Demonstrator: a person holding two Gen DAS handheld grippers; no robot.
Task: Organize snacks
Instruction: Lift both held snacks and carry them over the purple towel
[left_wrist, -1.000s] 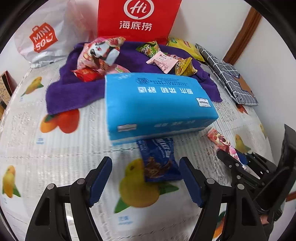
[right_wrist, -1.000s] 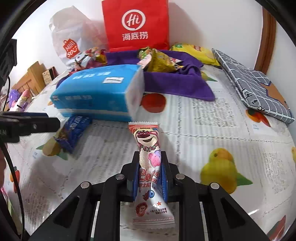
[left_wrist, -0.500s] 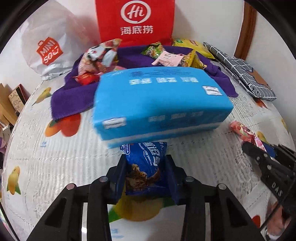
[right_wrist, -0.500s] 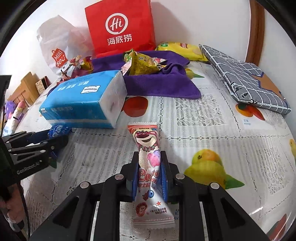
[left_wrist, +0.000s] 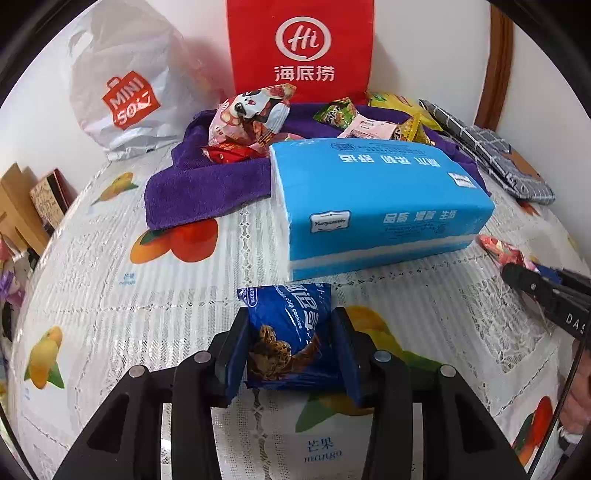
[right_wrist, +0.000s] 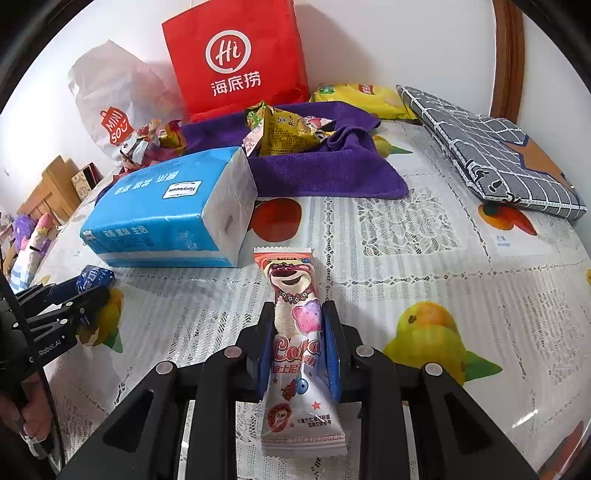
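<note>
Two snack packets clamped, both just above the fruit-print tablecloth (left_wrist: 110, 332): blue chocolate-chip cookie pouch (left_wrist: 288, 332) in left gripper (left_wrist: 291, 354), jaws just eased slightly; pink bear-print wafer stick (right_wrist: 295, 332) mid-length in right gripper (right_wrist: 297, 350); light, crinkly, likely crushable, slippery film.

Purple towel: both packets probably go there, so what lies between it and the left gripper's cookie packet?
In the left wrist view, the blue tissue pack lies between the purple towel and the cookie packet.
</note>
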